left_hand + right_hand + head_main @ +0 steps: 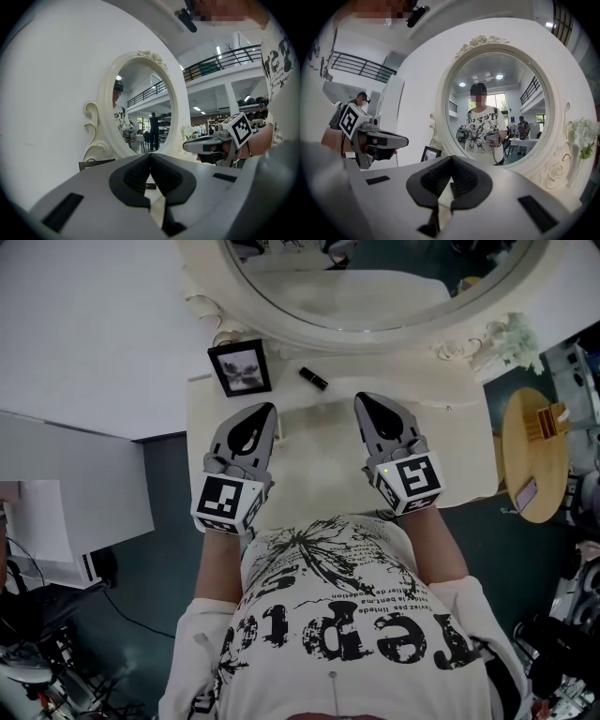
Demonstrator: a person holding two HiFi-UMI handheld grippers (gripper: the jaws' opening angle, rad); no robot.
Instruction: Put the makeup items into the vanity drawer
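A small black makeup tube (313, 379) lies on the cream vanity top (450, 427), just in front of the oval mirror (375, 296). My left gripper (271, 409) hovers over the left part of the top, its tip short of the tube and to its left. It is shut, with nothing between its jaws (150, 155). My right gripper (360, 398) hangs to the right of the tube, also shut and empty (451, 158). Each gripper shows in the other's view: the right gripper (211, 143) and the left gripper (379, 138). No drawer front is visible.
A black picture frame (239, 367) stands at the vanity's back left, close to the left gripper. White flowers (506, 334) sit at the back right. A round wooden side table (534, 456) stands right of the vanity, and a white cabinet (75, 484) to its left.
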